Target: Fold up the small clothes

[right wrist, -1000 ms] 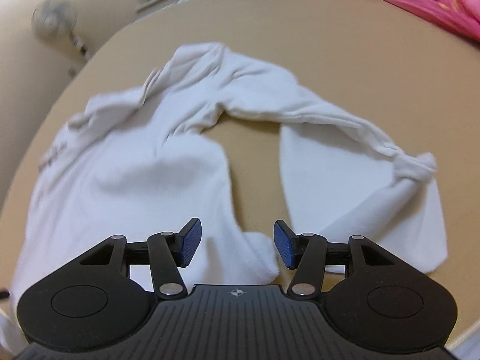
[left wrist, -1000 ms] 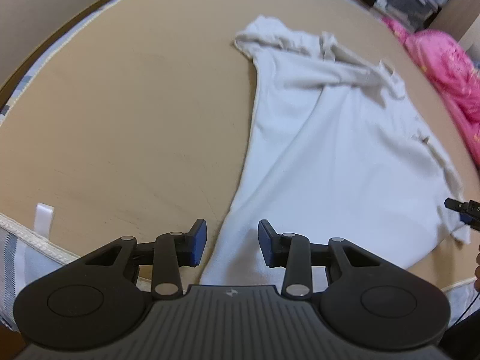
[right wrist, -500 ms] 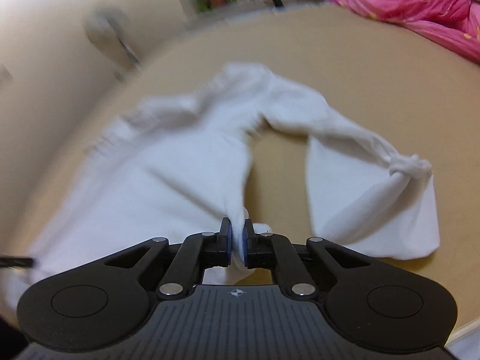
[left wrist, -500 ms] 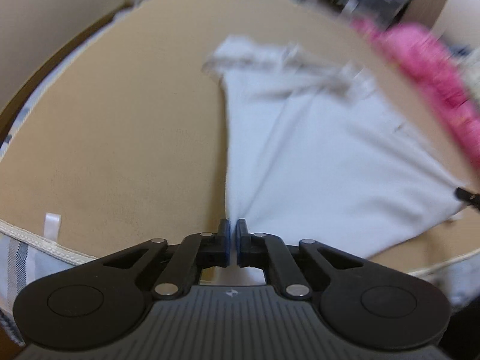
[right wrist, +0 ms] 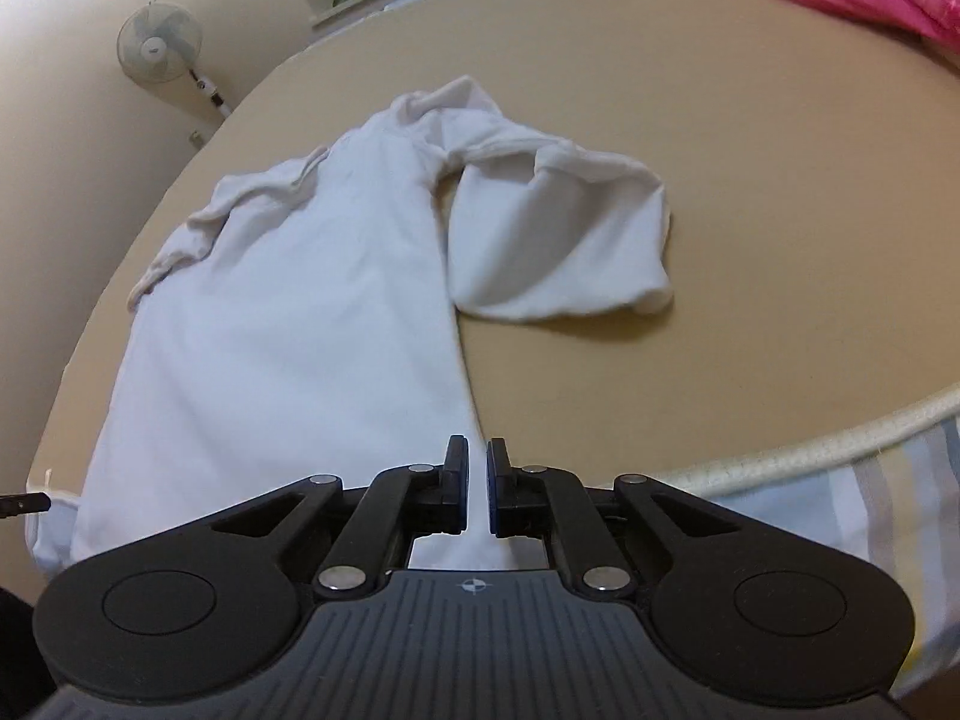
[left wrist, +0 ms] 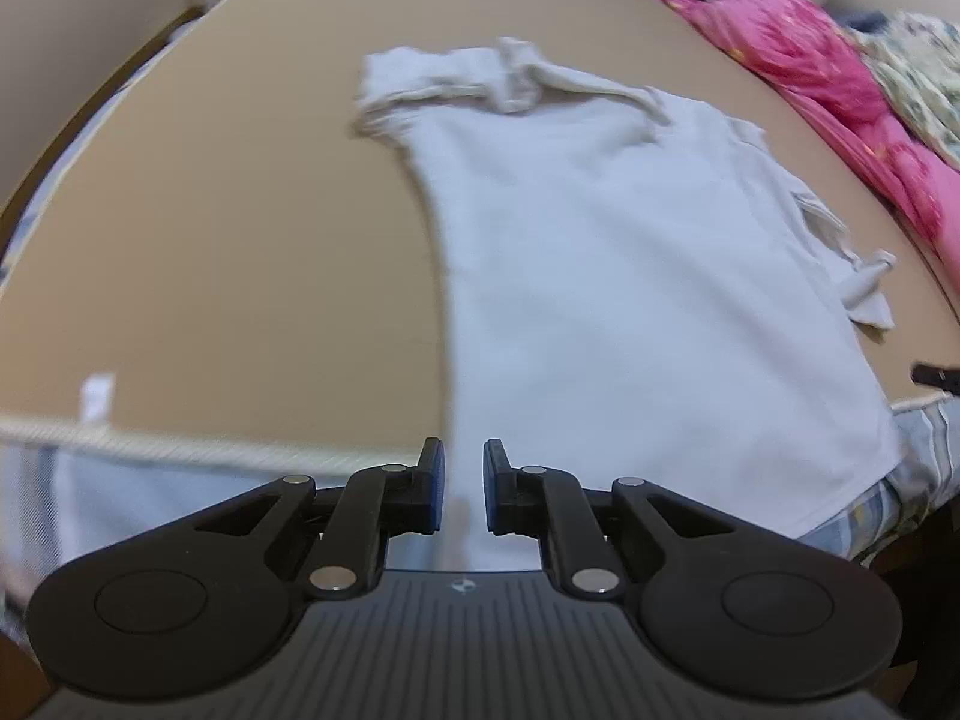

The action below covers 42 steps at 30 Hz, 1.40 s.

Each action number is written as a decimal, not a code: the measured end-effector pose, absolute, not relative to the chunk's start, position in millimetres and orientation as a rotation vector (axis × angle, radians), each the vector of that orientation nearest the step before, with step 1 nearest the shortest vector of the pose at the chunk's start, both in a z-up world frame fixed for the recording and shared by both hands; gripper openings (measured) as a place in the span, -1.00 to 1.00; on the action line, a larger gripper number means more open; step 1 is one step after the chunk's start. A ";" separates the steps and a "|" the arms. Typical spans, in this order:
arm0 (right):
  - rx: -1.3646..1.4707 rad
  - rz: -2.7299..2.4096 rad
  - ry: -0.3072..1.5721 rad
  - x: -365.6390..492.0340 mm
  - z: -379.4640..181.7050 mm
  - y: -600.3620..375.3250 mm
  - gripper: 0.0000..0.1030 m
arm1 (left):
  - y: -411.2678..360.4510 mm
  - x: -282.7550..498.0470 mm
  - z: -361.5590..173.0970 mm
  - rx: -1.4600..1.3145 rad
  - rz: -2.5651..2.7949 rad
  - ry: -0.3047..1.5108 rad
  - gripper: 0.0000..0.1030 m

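Shirt [left wrist: 630, 300] status: the white tee lies flat on the tan surface [left wrist: 210, 240], running from the upper middle of the left wrist frame down to the bottom edge. Its hem reaches right over the piped near edge [right wrist: 810, 438]. In the right wrist view, 1 sleeve [right wrist: 558, 240] is flopped out right of centre, half doubled on itself. The collar end at the top of the frame is bunched and wrinkly.

The left gripper [left wrist: 462, 486] sits at the bottom middle of its frame. Its jaws have just been opening and now stand a little apart. White cloth shows in the gap, but the pads don't look like they're pressing on it. The right gripper [right wrist: 474, 486] is the opposite: jaws nearly together, with a strip of hem pinched in the thin slit between them.

So it looks like the spread-it-flat stage, with the actual fold not started. What could go wrong from here:

- With only 1 corner held, any pull from the right side would drag the shirt crooked and ruin the flat lay.
- The hem hangs over the edge, so if both let go it could creep off.
- That loose sleeve and the bunched collar would get trapped inside the fold and leave a lump.
- The pink blanket [left wrist: 840, 90] in the upper right is close enough to snag a wide swing.
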State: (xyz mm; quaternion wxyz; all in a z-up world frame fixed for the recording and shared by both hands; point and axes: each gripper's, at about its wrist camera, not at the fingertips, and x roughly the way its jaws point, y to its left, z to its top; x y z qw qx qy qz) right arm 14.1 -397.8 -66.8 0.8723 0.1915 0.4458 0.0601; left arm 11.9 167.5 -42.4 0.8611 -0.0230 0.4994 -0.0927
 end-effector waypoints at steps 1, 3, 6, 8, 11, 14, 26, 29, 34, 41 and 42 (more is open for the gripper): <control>0.429 0.138 0.923 18.9 -67.1 -397.8 -0.85 | 158.9 14.4 -43.8 -0.038 -0.207 1.053 -0.74; 0.426 0.139 0.948 27.0 -72.9 -393.4 -0.59 | 138.9 18.5 -50.9 0.007 -0.230 1.077 -0.71; 0.326 0.124 1.074 37.9 -90.9 -374.4 -0.47 | 111.2 27.4 -70.2 0.084 -0.257 1.143 -0.30; 0.295 0.055 1.070 42.1 -88.6 -378.1 -0.47 | 93.3 32.3 -92.2 0.194 -0.223 1.230 -0.14; 0.417 -0.044 0.903 47.0 -67.7 -401.8 -0.43 | 83.8 34.7 -96.0 0.232 -0.208 1.229 -0.14; 0.566 -0.143 0.780 54.7 -54.5 -432.7 -0.19 | 89.3 37.7 -84.4 0.159 -0.191 1.172 -0.14; 0.988 -0.023 0.666 142.6 -72.8 -448.7 -0.07 | 52.4 71.1 -86.3 0.139 -0.143 1.148 -0.14; 1.070 -0.106 0.691 170.3 -96.4 -452.5 0.03 | 41.2 80.6 -94.2 0.191 -0.147 1.141 -0.07; 1.249 -0.225 0.713 205.6 -136.0 -470.3 0.03 | 34.6 92.1 -101.7 0.198 -0.142 1.139 0.07; 1.221 -0.408 0.769 237.2 -153.9 -472.0 -0.93 | 25.6 94.7 -105.0 0.237 -0.144 1.117 0.15; 1.200 -0.424 0.748 238.9 -150.3 -471.8 -0.93 | 25.2 94.9 -105.3 0.239 -0.143 1.115 0.15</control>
